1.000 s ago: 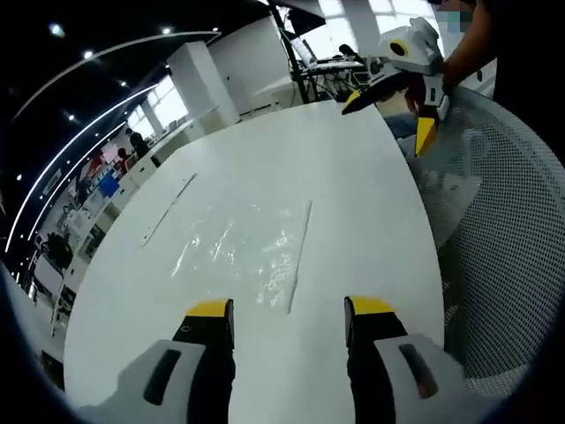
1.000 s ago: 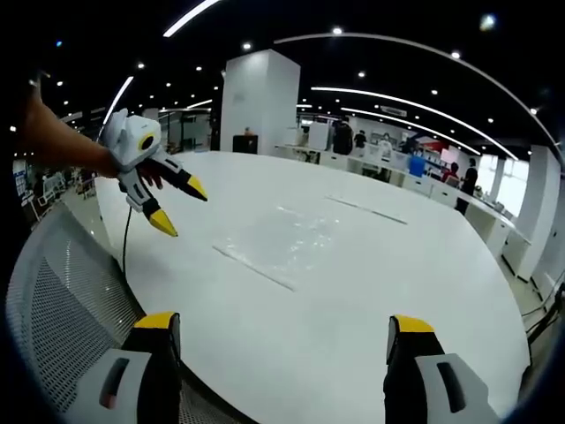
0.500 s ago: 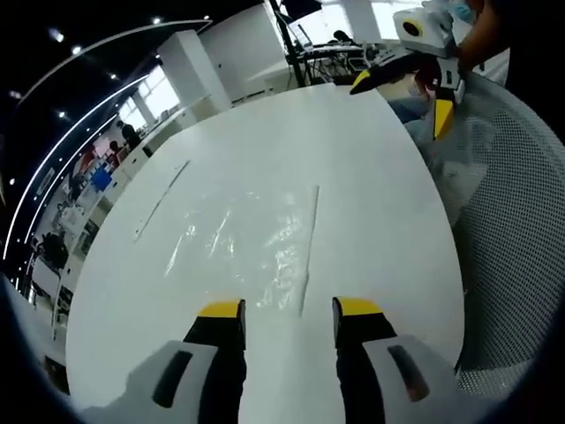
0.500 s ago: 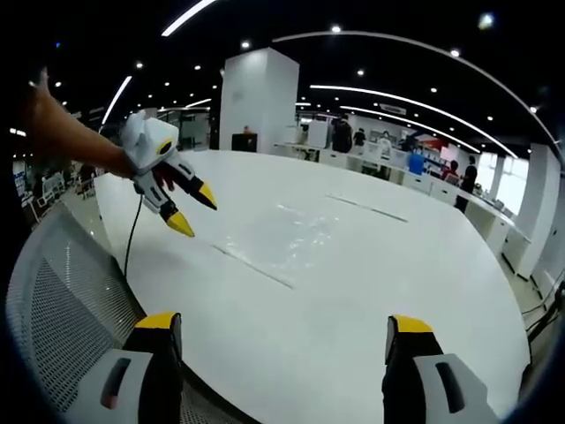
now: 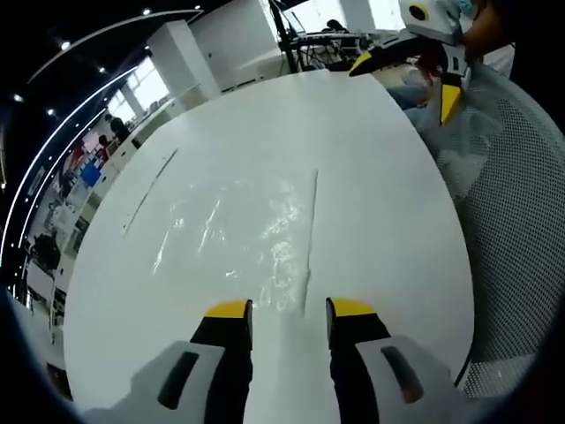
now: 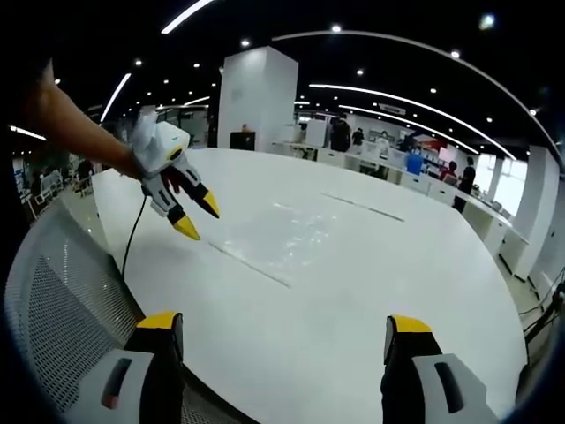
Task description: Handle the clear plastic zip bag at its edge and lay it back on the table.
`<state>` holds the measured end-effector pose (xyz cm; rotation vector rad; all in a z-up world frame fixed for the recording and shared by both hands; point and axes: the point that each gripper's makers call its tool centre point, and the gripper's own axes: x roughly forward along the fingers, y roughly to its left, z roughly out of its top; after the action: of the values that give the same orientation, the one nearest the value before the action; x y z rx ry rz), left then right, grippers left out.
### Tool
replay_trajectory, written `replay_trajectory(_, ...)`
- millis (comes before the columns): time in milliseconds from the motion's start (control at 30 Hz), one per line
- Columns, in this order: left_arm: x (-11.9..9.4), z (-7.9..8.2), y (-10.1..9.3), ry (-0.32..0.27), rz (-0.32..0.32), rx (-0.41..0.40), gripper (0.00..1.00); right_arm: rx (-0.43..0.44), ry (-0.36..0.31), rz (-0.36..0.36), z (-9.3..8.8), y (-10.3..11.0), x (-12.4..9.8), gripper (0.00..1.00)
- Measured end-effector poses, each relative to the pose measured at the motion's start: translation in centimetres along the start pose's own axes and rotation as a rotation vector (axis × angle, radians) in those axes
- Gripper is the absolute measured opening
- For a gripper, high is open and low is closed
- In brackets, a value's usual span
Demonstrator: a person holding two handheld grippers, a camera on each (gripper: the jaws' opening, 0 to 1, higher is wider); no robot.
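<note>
Closing in: left gripper (image 5: pixel 282 309) narrows over the zip bag (image 5: pixel 243 234) edge.
Reach step (right gripper (image 6: pixel 278 327) gapes wide); next, pinch that seal strip off the surface (image 5: pixel 371 168).

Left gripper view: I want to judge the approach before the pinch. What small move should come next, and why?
Probably ease the left gripper forward and down onto the near edge of the clear plastic zip bag. The bag lies flat on the white round table, its edge just ahead of the parted yellow-tipped jaws, nothing gripped yet.
</note>
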<state>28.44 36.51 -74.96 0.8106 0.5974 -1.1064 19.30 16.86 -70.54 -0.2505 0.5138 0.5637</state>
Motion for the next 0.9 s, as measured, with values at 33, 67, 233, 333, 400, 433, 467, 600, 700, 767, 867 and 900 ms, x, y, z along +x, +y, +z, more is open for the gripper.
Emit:
replay_trajectory(33,0.1,0.1,0.0,0.001,-0.006,0.006,0.31,0.000,0.001,0.000,0.0,0.0,0.0,0.95)
replay_trajectory(67,0.2,0.1,0.0,0.002,-0.011,0.008,0.31,0.000,0.001,0.000,0.0,0.0,0.0,0.95)
replay_trajectory(233,0.7,0.4,0.1,0.011,-0.028,0.007,0.29,0.002,0.002,-0.007,0.1,0.0,0.0,0.95)
replay_trajectory(333,1.1,0.5,0.2,0.015,-0.038,0.015,0.27,0.003,0.005,-0.009,0.0,-0.1,-0.1,0.94)
replay_trajectory(400,1.4,0.5,0.3,0.015,-0.043,0.015,0.25,0.004,0.005,-0.010,0.0,-0.1,-0.1,0.94)
replay_trajectory(433,1.5,0.6,0.3,0.017,-0.047,0.012,0.25,0.006,0.005,-0.009,0.0,-0.1,-0.1,0.94)
replay_trajectory(467,1.6,0.5,0.4,0.022,-0.051,0.006,0.24,0.008,0.006,-0.009,0.0,-0.1,0.0,0.94)
replay_trajectory(600,2.2,0.4,0.4,0.037,-0.065,-0.006,0.24,0.008,0.009,-0.011,-0.1,-0.2,0.0,0.93)
replay_trajectory(700,2.4,0.0,0.4,0.046,-0.074,-0.028,0.23,0.007,0.011,-0.013,-0.2,-0.3,0.0,0.93)
replay_trajectory(767,2.5,-0.2,0.4,0.048,-0.077,-0.035,0.23,0.008,0.011,-0.015,-0.2,-0.3,0.0,0.93)
replay_trajectory(867,2.6,-0.4,0.4,0.049,-0.084,-0.066,0.22,0.010,0.012,-0.015,-0.2,-0.3,0.0,0.93)
replay_trajectory(900,2.7,-0.4,0.4,0.049,-0.090,-0.092,0.22,0.010,0.012,-0.014,-0.2,-0.3,0.0,0.93)
